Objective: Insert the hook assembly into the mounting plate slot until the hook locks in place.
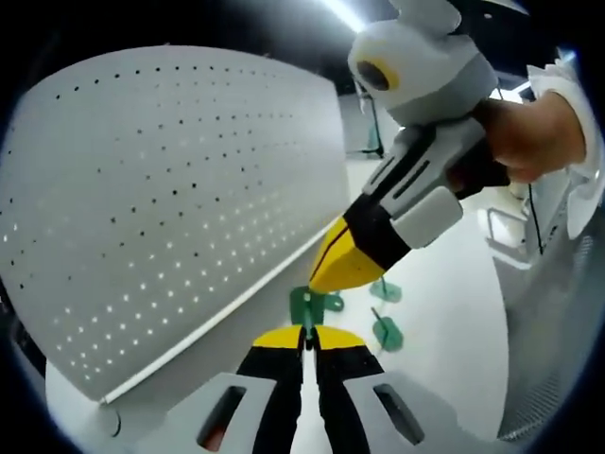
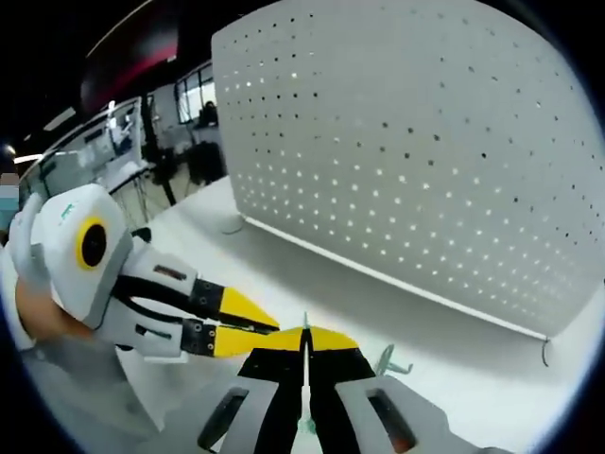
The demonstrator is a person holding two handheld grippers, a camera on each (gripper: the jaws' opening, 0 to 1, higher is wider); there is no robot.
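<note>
My left gripper (image 1: 307, 337) is shut on a small green hook assembly (image 1: 308, 305), which sticks up between its yellow tips. My right gripper (image 1: 333, 272) comes down from the upper right, its yellow tips together right over that green piece. In the right gripper view, my right gripper (image 2: 304, 337) is shut on a thin green sliver of the hook (image 2: 304, 323). The left gripper (image 2: 253, 324) meets it from the left, tip to tip. The white perforated mounting plate (image 1: 170, 189) (image 2: 425, 142) stands upright just beyond.
Two more green hooks (image 1: 386, 290) (image 1: 388, 333) lie on the white tabletop (image 1: 444, 312) past the grippers, and one hook (image 2: 392, 363) lies by the right jaws. A small wire hook (image 2: 546, 352) hangs at the plate's lower corner. A person's hand (image 1: 525, 132) holds the right gripper.
</note>
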